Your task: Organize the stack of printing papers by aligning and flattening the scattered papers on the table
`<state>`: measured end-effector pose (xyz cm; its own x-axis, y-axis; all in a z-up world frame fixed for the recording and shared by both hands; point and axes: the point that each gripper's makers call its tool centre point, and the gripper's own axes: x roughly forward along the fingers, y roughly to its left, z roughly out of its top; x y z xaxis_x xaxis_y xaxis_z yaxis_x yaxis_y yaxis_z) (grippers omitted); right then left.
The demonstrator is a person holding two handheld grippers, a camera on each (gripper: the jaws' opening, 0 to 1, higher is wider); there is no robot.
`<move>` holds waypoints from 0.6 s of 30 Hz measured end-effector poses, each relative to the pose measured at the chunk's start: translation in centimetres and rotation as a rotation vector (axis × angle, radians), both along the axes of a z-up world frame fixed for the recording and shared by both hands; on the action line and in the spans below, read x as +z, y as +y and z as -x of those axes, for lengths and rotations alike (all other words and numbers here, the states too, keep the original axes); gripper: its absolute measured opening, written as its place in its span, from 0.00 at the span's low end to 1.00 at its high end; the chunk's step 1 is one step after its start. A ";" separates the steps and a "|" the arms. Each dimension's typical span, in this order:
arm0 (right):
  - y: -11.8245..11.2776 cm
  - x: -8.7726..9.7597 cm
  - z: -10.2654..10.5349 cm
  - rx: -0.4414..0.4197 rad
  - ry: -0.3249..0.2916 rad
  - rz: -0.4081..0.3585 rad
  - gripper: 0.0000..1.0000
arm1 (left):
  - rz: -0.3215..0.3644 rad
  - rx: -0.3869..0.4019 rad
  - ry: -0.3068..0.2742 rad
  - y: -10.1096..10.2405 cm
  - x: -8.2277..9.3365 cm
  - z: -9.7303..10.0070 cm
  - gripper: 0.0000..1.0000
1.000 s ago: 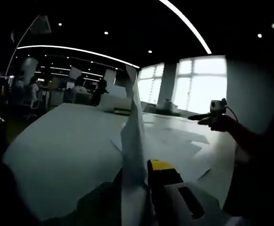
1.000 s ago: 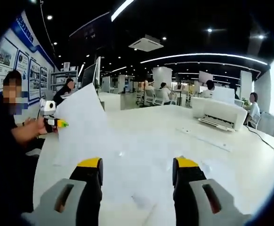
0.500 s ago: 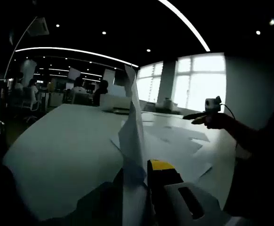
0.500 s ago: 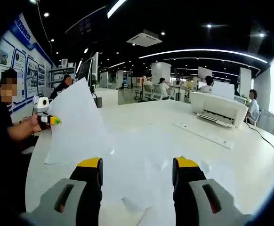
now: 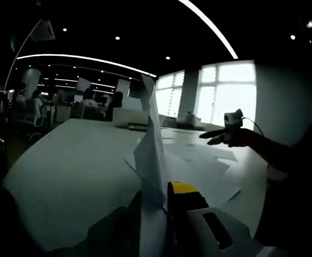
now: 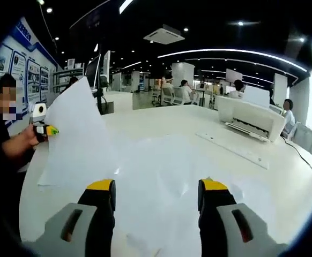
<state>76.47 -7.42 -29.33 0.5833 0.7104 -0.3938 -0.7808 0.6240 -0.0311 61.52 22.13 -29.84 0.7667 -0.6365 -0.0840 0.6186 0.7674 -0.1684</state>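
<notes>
In the left gripper view my left gripper (image 5: pixel 158 194) is shut on a white sheet of paper (image 5: pixel 151 150) that stands edge-on, rising from the jaws. Beyond it, scattered papers (image 5: pixel 199 163) lie flat on the white table (image 5: pixel 65 160). My right gripper (image 5: pixel 220 134), held in a hand, hovers over them at the right. In the right gripper view my right gripper (image 6: pixel 157 191) is open above overlapping sheets (image 6: pixel 161 171), nothing between its yellow-tipped fingers (image 6: pixel 100 187). At the left, the left gripper (image 6: pixel 41 129) holds the raised sheet (image 6: pixel 78 134).
A white printer (image 6: pixel 252 120) stands at the table's far right, with a long flat strip (image 6: pixel 235 151) lying in front of it. The person's dark sleeve (image 5: pixel 290 160) fills the right of the left gripper view. People sit at desks in the background.
In the left gripper view the right gripper has drifted left, over the scattered papers. The right gripper view has tipped down toward the table. The left gripper keeps hold of its sheet.
</notes>
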 end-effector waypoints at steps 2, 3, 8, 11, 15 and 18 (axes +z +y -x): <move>0.2 -0.2 -0.3 -0.004 0.007 -0.004 0.58 | 0.000 0.000 0.000 0.0 0.0 0.0 0.06; 0.3 -0.4 -0.4 -0.007 0.010 -0.004 0.58 | 0.001 0.000 0.000 0.0 0.0 0.0 0.06; 0.6 -1.2 -1.0 -0.017 0.024 -0.011 0.58 | 0.000 -0.002 0.000 0.0 0.0 0.0 0.06; 0.9 -1.6 -1.1 -0.017 0.034 -0.015 0.59 | 0.000 -0.002 0.000 0.1 0.0 0.0 0.06; 1.4 -1.9 -1.2 -0.010 0.034 -0.016 0.59 | -0.003 -0.004 0.002 0.1 -0.1 0.0 0.06; 1.8 -1.9 -1.4 -0.004 0.025 -0.019 0.59 | -0.005 -0.005 0.002 0.1 -0.1 0.0 0.06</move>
<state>77.89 -5.61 -31.27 0.5763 0.7156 -0.3948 -0.7786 0.6275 0.0007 61.56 22.23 -29.92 0.7634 -0.6398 -0.0889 0.6220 0.7653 -0.1660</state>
